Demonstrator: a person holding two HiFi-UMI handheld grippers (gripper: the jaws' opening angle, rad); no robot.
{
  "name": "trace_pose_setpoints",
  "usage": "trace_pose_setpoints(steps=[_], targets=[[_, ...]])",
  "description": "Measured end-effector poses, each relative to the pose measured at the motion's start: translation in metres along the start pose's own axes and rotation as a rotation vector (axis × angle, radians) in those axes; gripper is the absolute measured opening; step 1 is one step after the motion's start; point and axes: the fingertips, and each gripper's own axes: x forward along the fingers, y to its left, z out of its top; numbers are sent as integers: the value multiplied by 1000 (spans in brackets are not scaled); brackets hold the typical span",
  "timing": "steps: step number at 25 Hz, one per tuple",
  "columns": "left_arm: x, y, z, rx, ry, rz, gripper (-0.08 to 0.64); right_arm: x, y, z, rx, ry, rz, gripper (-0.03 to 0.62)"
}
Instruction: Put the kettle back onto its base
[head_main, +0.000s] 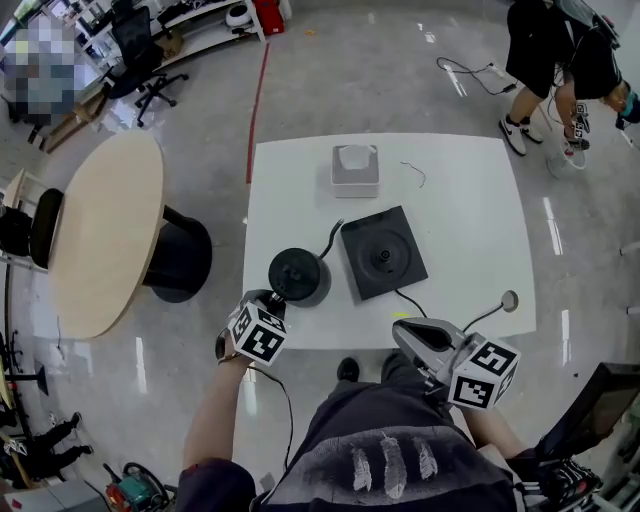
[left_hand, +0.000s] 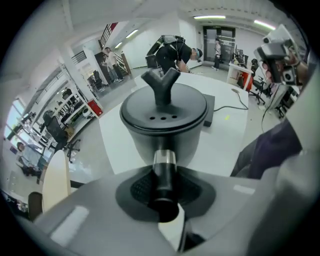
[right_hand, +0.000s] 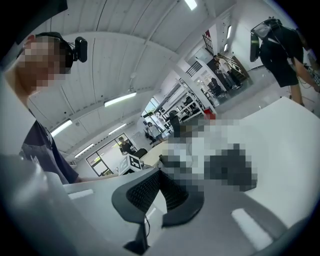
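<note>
The left gripper (head_main: 268, 298) (left_hand: 164, 186) is clenched on the black handle (left_hand: 164, 167) of the kettle (head_main: 298, 276) (left_hand: 164, 115), its pads pressing either side of the handle. The kettle stands upright on the white table (head_main: 480, 200) near its near left edge, just left of the square black base (head_main: 383, 252) and not on it. The right gripper (head_main: 415, 335) (right_hand: 162, 187) hangs off the table's near right edge, jaws together and empty.

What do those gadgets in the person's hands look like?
The left gripper and right gripper are pale grey shells with black ribbed pads, each bearing a cube of black-and-white square markers. A black cable hangs from the left one. The shirt is dark.
</note>
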Motion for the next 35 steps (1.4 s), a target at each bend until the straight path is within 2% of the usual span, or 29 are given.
trace_pose_setpoints(steps=[5, 10, 14, 22, 30, 35], targets=[[-18, -3, 26, -39, -90, -24, 61, -14, -5, -2, 13, -20, -38, 2], [-30, -4, 71, 41, -159, -35, 61, -19, -6, -2, 18, -34, -48, 2], [-29, -10, 100, 77, -192, -56, 61, -22, -8, -1, 18, -49, -52, 2], [-14, -19, 137, 179, -182, -74, 61, -37, -21, 0, 46, -74, -93, 2], [0, -41, 169, 225, -187, -130, 61, -55, -40, 3, 67, -102, -130, 2], [12, -58, 183, 253, -182, -162, 61, -57, -48, 4, 74, -110, -125, 2]])
